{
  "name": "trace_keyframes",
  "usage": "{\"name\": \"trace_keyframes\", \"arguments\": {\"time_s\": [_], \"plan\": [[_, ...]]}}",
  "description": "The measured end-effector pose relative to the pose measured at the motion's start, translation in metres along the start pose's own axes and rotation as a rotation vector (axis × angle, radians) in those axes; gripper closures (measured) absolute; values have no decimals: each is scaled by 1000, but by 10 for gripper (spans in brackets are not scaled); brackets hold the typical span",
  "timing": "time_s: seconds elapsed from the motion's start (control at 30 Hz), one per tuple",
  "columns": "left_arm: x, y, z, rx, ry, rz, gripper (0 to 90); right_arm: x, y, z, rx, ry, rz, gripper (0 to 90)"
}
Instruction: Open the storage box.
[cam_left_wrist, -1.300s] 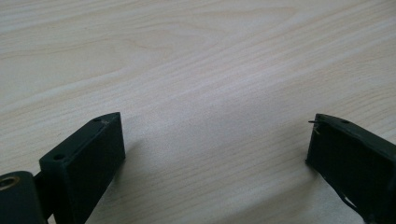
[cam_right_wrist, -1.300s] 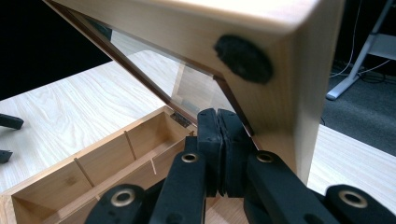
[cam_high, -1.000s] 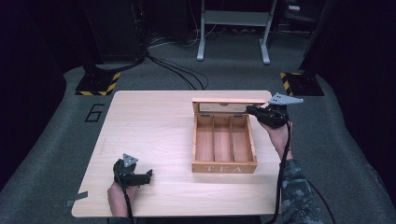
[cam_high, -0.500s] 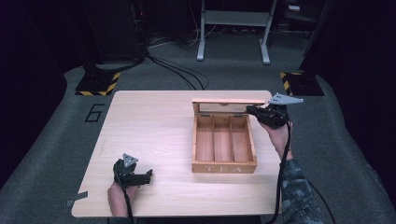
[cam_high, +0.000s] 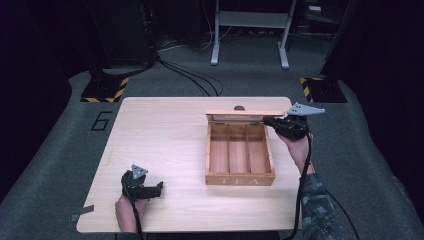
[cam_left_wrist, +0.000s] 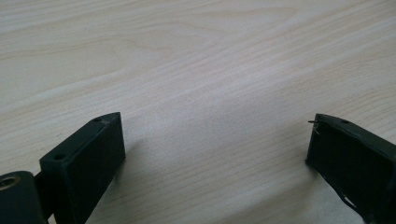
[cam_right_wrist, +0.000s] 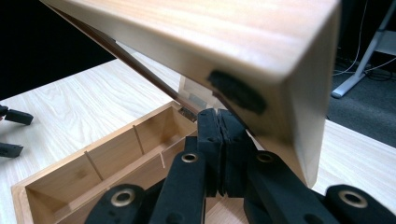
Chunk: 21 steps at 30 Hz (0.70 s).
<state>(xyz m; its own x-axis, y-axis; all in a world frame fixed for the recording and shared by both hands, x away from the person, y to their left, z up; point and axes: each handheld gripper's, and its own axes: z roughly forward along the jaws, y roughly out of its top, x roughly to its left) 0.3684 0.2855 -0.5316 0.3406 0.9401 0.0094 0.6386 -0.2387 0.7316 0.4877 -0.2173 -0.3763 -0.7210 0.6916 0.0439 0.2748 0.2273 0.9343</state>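
A wooden tea box (cam_high: 240, 180) with three bare compartments stands on the right half of the table, its lid (cam_high: 245, 113) raised at the far side. My right gripper (cam_high: 267, 120) is at the lid's right end. In the right gripper view its jaws (cam_right_wrist: 218, 116) are pressed together with nothing between them, tucked under the tilted lid (cam_right_wrist: 210, 32) above the box (cam_right_wrist: 93, 163). My left gripper (cam_high: 159, 188) rests near the table's front left, well apart from the box. It stands open (cam_left_wrist: 215, 126) over bare wood.
The light wooden table (cam_high: 160, 130) has free room across its left and middle. Dark floor surrounds it, with cables, a metal stand (cam_high: 250, 30) and yellow-black striped bases (cam_high: 105, 90) beyond the far edge.
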Motion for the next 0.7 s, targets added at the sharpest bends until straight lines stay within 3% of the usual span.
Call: {"name": "trace_keyframes", "arguments": {"time_s": [0.7], "plan": [[0, 0, 0, -4, 1, -5, 40, 16, -21, -9, -4, 22, -4, 886]]}}
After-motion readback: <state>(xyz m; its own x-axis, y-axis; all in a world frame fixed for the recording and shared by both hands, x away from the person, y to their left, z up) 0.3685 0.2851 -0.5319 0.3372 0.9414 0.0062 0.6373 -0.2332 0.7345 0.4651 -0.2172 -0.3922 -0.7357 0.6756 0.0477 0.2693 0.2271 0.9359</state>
